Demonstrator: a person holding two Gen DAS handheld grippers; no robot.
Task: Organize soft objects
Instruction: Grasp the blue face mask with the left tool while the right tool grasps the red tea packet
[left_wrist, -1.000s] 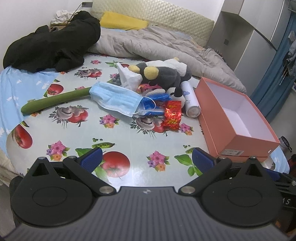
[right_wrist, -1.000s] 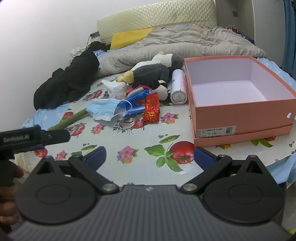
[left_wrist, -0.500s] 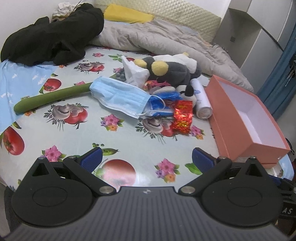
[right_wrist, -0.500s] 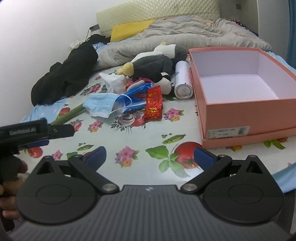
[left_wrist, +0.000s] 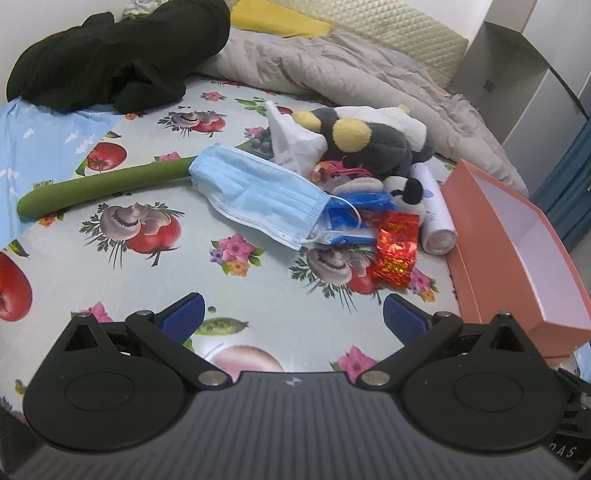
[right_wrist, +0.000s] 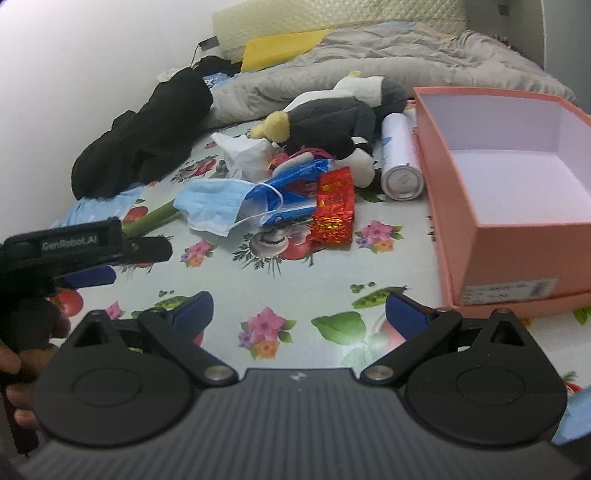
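Observation:
A pile lies mid-table: a blue face mask (left_wrist: 258, 195) (right_wrist: 212, 205), a black, white and yellow plush toy (left_wrist: 373, 138) (right_wrist: 328, 122), a white plastic bag (left_wrist: 295, 144), a blue packet (right_wrist: 291, 195) and a red foil packet (left_wrist: 397, 247) (right_wrist: 332, 208). An empty pink box (left_wrist: 517, 243) (right_wrist: 509, 177) stands to the right. My left gripper (left_wrist: 293, 317) is open and empty, short of the mask. My right gripper (right_wrist: 299, 314) is open and empty, nearer the box. The left gripper also shows in the right wrist view (right_wrist: 88, 254).
A green cucumber (left_wrist: 103, 188) lies left of the mask. A white cylinder bottle (left_wrist: 436, 221) (right_wrist: 400, 162) lies beside the box. Black clothing (left_wrist: 114, 55), a grey quilt (left_wrist: 332, 70) and a yellow pillow (right_wrist: 284, 46) lie behind. The floral tablecloth (left_wrist: 258, 295) covers the table.
Both grippers have moved forward toward the pile; the objects appear larger and closer. Nothing has been touched, and both stay open.

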